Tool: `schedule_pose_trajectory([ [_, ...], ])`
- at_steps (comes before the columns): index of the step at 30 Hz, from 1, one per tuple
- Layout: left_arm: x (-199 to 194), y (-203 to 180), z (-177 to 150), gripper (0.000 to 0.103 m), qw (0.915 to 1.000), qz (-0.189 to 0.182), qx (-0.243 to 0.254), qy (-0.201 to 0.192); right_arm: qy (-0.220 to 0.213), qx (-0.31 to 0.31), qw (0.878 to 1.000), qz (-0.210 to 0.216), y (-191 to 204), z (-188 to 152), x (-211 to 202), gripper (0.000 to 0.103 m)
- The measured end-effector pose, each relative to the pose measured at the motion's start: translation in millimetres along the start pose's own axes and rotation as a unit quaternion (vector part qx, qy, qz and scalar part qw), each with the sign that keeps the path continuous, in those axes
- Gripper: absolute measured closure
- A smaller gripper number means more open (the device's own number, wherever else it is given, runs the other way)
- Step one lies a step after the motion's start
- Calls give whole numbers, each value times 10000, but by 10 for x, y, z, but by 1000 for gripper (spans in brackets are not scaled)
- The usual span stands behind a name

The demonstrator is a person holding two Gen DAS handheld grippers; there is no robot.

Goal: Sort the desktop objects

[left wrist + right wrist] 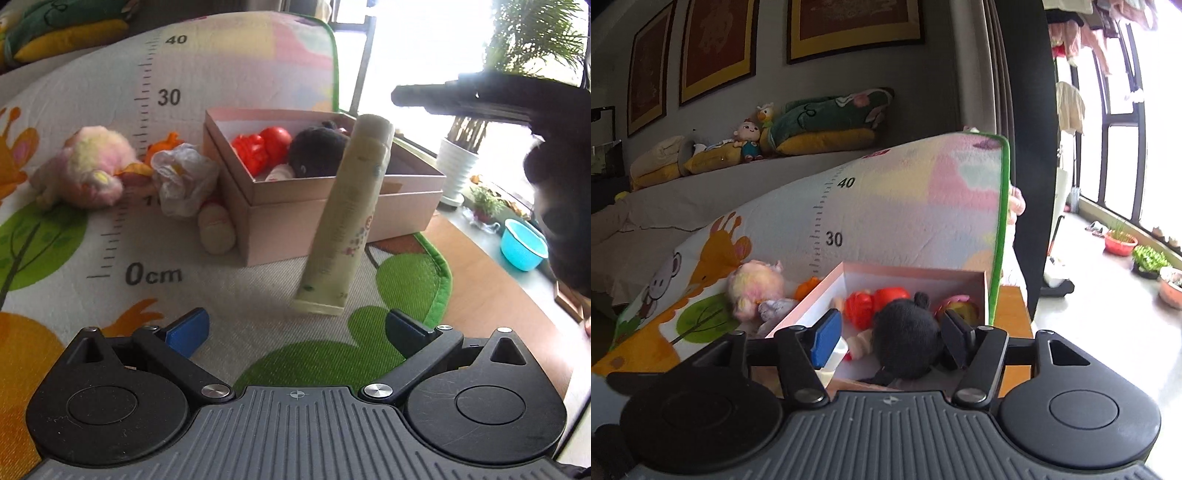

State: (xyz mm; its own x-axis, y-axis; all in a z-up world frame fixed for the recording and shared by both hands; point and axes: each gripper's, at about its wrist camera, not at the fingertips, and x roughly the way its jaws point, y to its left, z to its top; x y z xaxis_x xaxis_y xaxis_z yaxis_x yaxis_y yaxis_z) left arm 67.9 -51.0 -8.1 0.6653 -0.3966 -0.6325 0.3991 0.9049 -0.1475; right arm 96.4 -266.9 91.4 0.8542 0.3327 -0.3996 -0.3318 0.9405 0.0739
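A cream tube (345, 218) stands tilted on its crimped end on the play mat (221, 291), just in front of the pink box (280, 229) and slightly blurred. My left gripper (297, 332) is open a little short of the tube, with nothing between its pads. The box holds a red toy (258, 151) and a black plush (317, 151). My right gripper (892, 339) hovers open above the box (912, 271), and the black plush (905, 343) lies in the box below its fingers. In the left wrist view the right gripper (406, 98) is a dark outline high at the right.
Left of the box lie a pink fluffy plush (88, 166), a white crumpled toy (181, 177), an orange toy (166, 146) and a small beige doll (216, 229). The mat's far side (905, 206) curls upward. Bare wooden tabletop (498, 295) shows at the right, with a blue bowl (522, 243) and a white plant pot (458, 166) beyond.
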Motion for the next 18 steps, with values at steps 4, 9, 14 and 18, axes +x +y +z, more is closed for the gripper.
schedule_pose_trajectory([
  [4, -6, 48, -35, 0, 10000, 85, 46, -4, 144, 214, 9996, 101, 43, -207, -153, 25],
  [9, -136, 140, -131, 0, 9996, 266, -44, -70, 263, 338, 9991, 24, 108, -408, -247, 21],
  [14, -295, 106, -210, 0, 9996, 210, 17, -178, 517, -177, 9985, -67, 113, -558, -198, 15],
  [18, -248, -95, -140, 0, 9989, -107, 353, -297, 807, 370, 9960, -80, -92, -667, -71, 15],
])
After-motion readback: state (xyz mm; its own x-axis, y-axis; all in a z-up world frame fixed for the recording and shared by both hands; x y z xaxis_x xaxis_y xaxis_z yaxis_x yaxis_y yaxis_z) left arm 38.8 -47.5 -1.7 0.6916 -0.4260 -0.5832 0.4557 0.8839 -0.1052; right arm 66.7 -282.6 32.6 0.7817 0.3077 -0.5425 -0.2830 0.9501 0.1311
